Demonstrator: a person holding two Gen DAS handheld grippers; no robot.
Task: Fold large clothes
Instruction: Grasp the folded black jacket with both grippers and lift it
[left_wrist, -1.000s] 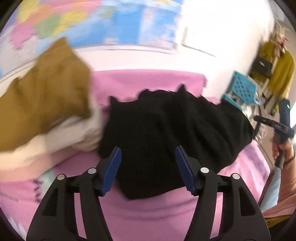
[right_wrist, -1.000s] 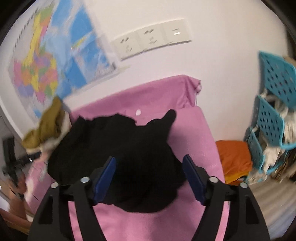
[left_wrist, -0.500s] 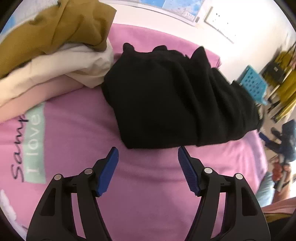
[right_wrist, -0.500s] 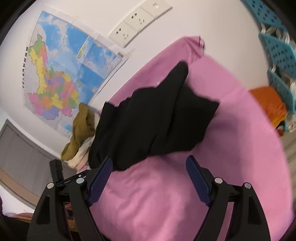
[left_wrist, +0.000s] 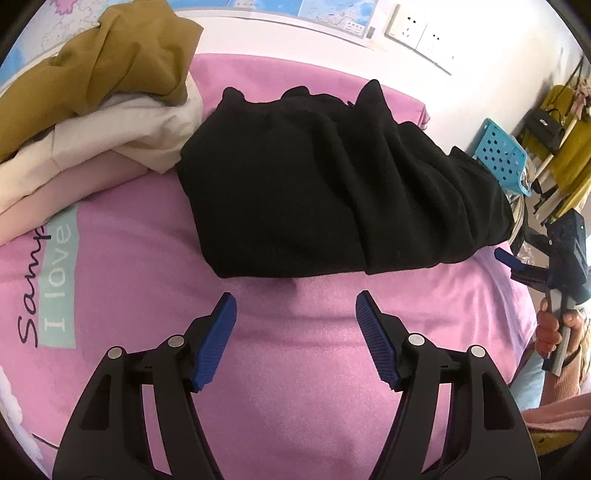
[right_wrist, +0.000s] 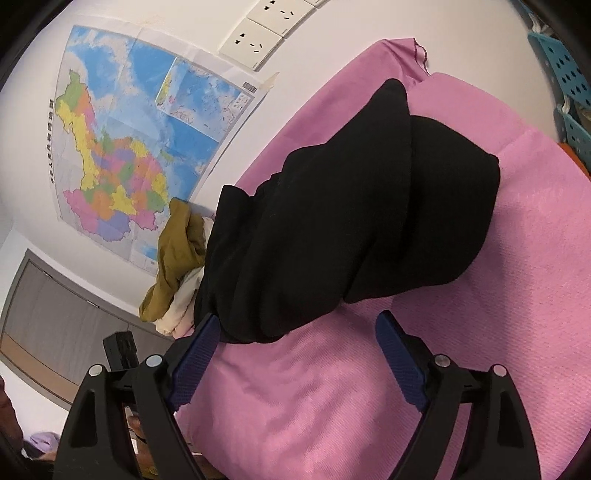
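Black knitted garment (left_wrist: 332, 184), folded into a thick bundle, lay on the pink cloth-covered surface (left_wrist: 295, 369) in the left wrist view, its near edge just beyond the gripper's tips. The left gripper (left_wrist: 295, 321) hung over bare pink cloth with its blue-padded jaws spread wide and nothing between them, touching no fabric. To the left of the black bundle sat a heap of other clothes: a mustard-brown crumpled garment (left_wrist: 110, 62) on top of a cream folded one (left_wrist: 129, 133), the cream piece touching the black bundle's corner. A mint label with printed words (left_wrist: 59, 277) showed on the pink cloth at the left. At the right edge, the right gripper (left_wrist: 517, 266) appeared, held in a person's hand (left_wrist: 550, 328) with a pink sleeve. A turquoise perforated plastic basket (left_wrist: 498, 155) stood beyond the surface's far right.

In the right wrist view, the same black garment (right_wrist: 351, 221) stretched diagonally across the pink surface (right_wrist: 332, 406). The right gripper (right_wrist: 295, 332) had its jaws opening, already standing wide; the left blue pad sat just at the garment's lower edge, but the pads pressed on nothing. The mustard-brown garment (right_wrist: 177, 258) lay beyond the black one, below a colourful wall map (right_wrist: 129, 147) and white wall sockets (right_wrist: 255, 40).
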